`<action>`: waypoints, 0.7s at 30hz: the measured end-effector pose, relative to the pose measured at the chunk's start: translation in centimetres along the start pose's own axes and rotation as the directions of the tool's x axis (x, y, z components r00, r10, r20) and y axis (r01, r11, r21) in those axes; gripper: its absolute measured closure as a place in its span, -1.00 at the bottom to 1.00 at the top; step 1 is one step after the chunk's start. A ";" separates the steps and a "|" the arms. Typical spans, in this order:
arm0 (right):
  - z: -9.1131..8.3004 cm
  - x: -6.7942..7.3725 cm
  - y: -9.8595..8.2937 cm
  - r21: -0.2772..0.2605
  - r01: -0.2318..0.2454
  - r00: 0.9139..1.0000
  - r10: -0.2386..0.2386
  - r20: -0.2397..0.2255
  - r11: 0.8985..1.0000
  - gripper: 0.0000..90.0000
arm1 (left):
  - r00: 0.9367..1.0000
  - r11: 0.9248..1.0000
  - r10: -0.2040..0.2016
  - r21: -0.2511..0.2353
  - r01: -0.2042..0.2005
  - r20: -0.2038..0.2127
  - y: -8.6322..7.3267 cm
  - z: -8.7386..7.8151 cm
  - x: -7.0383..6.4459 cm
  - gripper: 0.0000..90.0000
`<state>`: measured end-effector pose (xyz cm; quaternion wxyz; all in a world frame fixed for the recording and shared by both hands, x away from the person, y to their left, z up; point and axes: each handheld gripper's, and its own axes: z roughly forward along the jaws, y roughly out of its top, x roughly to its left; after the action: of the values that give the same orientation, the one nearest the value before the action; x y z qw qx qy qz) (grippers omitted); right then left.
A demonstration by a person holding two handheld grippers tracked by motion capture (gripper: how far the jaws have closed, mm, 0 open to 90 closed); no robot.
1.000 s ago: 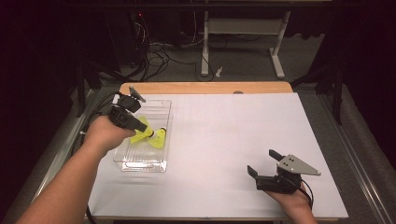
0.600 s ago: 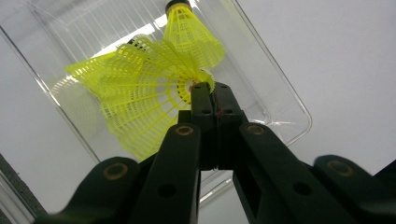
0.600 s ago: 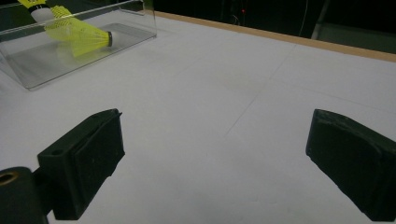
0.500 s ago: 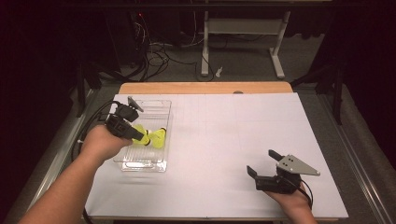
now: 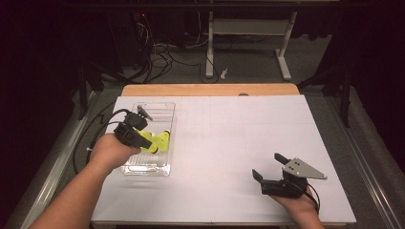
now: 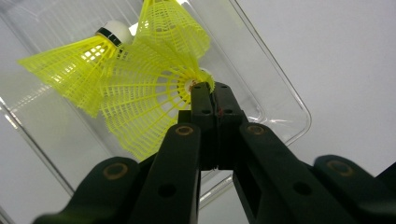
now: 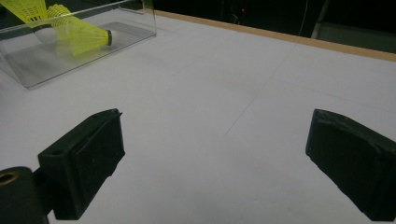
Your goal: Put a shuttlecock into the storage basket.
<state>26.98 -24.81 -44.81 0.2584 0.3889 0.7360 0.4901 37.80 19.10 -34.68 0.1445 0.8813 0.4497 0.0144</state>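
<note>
A clear plastic tray [image 5: 154, 109] lies on the left of the white table and holds yellow plastic shuttlecocks [image 5: 161, 141]. My left gripper [image 5: 150, 142] reaches into the tray from its left side. In the left gripper view my left gripper [image 6: 208, 92] is shut on one yellow shuttlecock [image 6: 147, 105] at the narrow end of its skirt. Two more shuttlecocks [image 6: 70, 65] lie behind it against the tray [image 6: 264, 81]. My right gripper [image 5: 268, 168] rests open near the table's front right with nothing in it. The right gripper [image 7: 215, 136] faces the tray [image 7: 93, 53] and a shuttlecock [image 7: 81, 36] far off.
A white sheet [image 5: 239, 138] covers the table, with a wooden edge [image 5: 210, 89] at the back. Beyond it are a desk frame [image 5: 246, 33] and cables [image 5: 157, 52] on the floor. A black cable [image 5: 102, 126] trails from my left gripper off the table's left side.
My left hand and gripper have drawn back along the tray toward the near end. The right gripper has stayed where it was.
</note>
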 end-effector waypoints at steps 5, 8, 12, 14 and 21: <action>0.0 0.0 0.0 -0.001 -0.001 1.000 0.001 0.001 1.000 -0.89 | 1.000 1.000 0.009 0.003 -0.009 0.002 0.4 0.6 -0.3 1.00; -0.1 -0.1 0.0 -0.002 -0.005 1.000 0.005 0.001 1.000 -0.89 | 1.000 1.000 0.004 -0.001 -0.004 0.010 0.6 1.0 -0.4 1.00; 0.0 -0.1 0.0 -0.002 -0.005 1.000 0.005 0.000 1.000 -0.89 | 1.000 1.000 0.004 -0.004 -0.004 0.013 0.9 1.3 -0.6 1.00; -0.1 -0.1 0.0 -0.003 -0.005 1.000 0.005 0.001 1.000 -0.89 | 1.000 1.000 0.008 -0.005 -0.008 0.011 1.1 1.5 -0.7 1.00; -0.1 -0.1 0.0 -0.001 -0.004 1.000 0.005 0.000 1.000 -0.89 | 1.000 1.000 0.002 -0.005 -0.002 0.012 1.5 2.3 -0.8 1.00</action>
<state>26.98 -24.93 -44.82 0.2578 0.3905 0.7347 0.4911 38.86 17.12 -36.40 0.1494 0.8814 0.4480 0.0102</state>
